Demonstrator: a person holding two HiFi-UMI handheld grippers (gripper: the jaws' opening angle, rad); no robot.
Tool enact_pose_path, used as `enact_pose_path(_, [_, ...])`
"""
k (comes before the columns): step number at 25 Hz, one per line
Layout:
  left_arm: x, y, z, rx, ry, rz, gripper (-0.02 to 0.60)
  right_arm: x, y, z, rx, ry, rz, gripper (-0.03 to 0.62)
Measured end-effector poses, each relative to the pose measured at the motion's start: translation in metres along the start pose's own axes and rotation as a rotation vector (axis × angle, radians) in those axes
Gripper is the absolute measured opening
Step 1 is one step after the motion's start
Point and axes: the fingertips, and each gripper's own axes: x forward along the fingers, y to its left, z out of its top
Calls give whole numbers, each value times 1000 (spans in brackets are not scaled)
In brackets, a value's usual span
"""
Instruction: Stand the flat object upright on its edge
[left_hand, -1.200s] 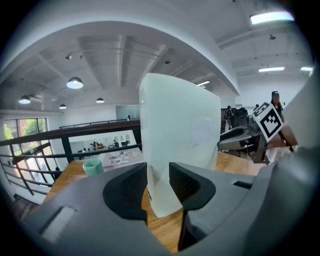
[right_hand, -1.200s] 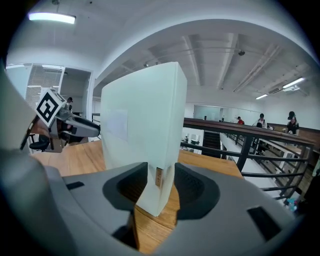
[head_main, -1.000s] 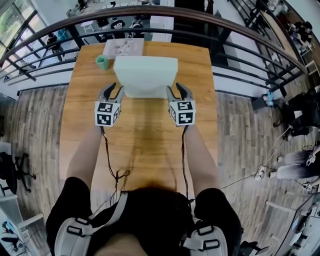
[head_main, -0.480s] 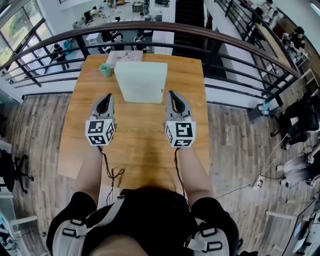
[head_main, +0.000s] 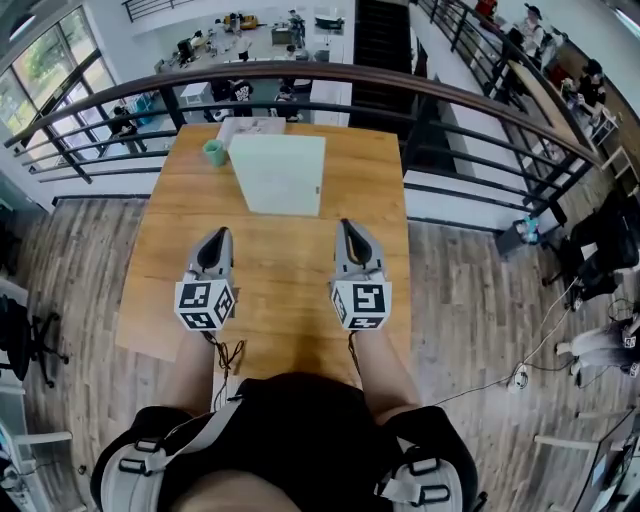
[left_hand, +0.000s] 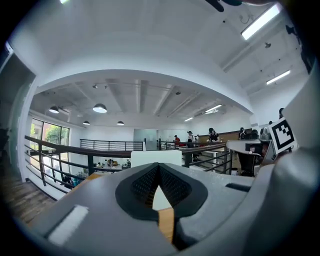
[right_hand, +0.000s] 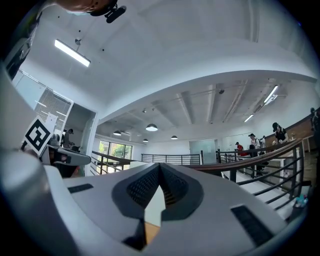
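Note:
The flat object is a pale green-white board (head_main: 278, 172) at the far end of the wooden table (head_main: 280, 280). In the left gripper view the board (left_hand: 170, 157) stands upright on its edge, apart from both grippers. My left gripper (head_main: 220, 236) hovers over the table's middle left, shut and empty. My right gripper (head_main: 348, 228) sits level with it on the right, also shut with nothing in it. In the gripper views the left gripper (left_hand: 159, 167) and the right gripper (right_hand: 160, 169) each show their dark pads pressed together at the tips.
A small green cup (head_main: 214, 152) stands left of the board, and a printed sheet (head_main: 250, 127) lies behind it. A dark railing (head_main: 300, 72) curves past the table's far edge. Cables (head_main: 232, 352) hang at the near edge.
Both grippers let go of the board's sides, shut, and drew back toward the person. The board stays where it was, at the far end of the table.

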Motion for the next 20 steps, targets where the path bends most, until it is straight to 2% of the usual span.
enact_pose_path(6, [-5,-1,1,-9,-4,34,3,0,8,-2,-39,2,22,5])
enact_pose_path(20, [-4,-4,-3,-10,14,29,3,1,12,-6,-21,11,46,5])
